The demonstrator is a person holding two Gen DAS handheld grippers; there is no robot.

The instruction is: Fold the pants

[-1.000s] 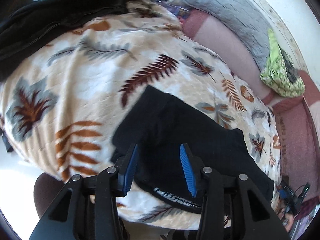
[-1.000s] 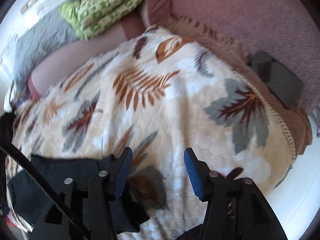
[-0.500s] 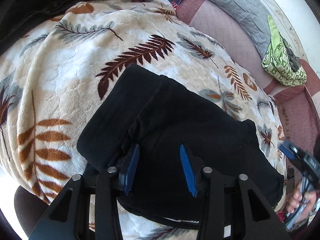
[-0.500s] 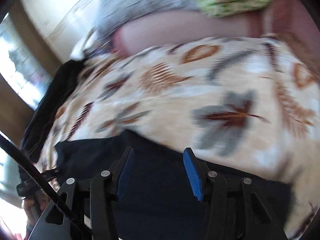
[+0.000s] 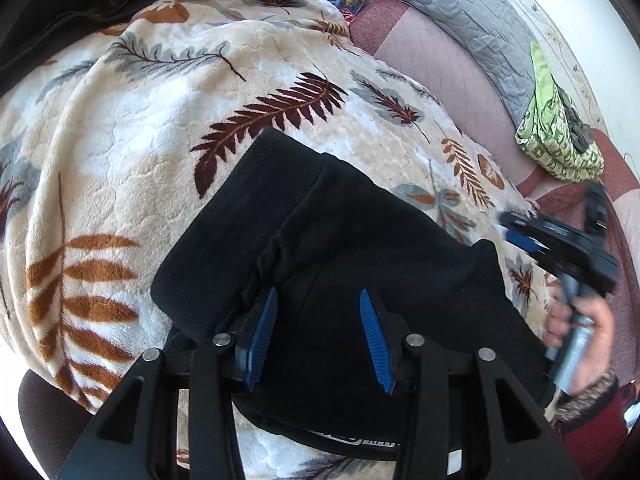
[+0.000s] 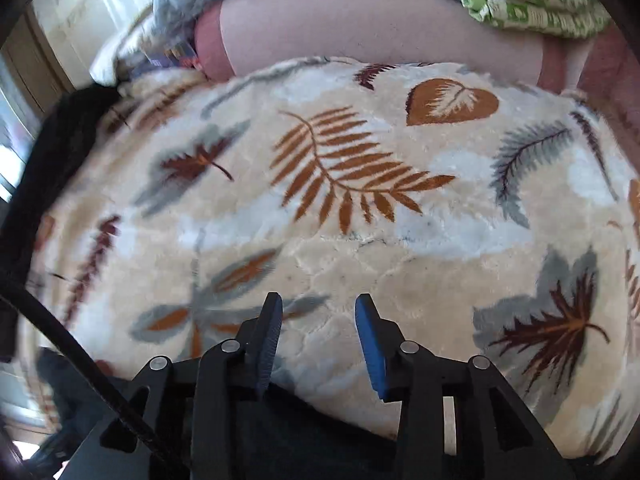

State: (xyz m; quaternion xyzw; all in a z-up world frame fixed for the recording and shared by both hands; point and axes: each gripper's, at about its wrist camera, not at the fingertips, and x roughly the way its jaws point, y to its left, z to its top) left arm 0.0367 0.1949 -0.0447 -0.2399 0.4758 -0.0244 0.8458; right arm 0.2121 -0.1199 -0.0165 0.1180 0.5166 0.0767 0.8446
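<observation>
In the left wrist view, the black pants (image 5: 320,240) lie folded on the leaf-print blanket (image 5: 132,152); the left gripper (image 5: 318,336) hovers over them, jaws apart and empty. In the right wrist view, the right gripper (image 6: 318,344) has just been narrowing, nothing between its jaws, above the blanket, the pants' edge just below.
</observation>
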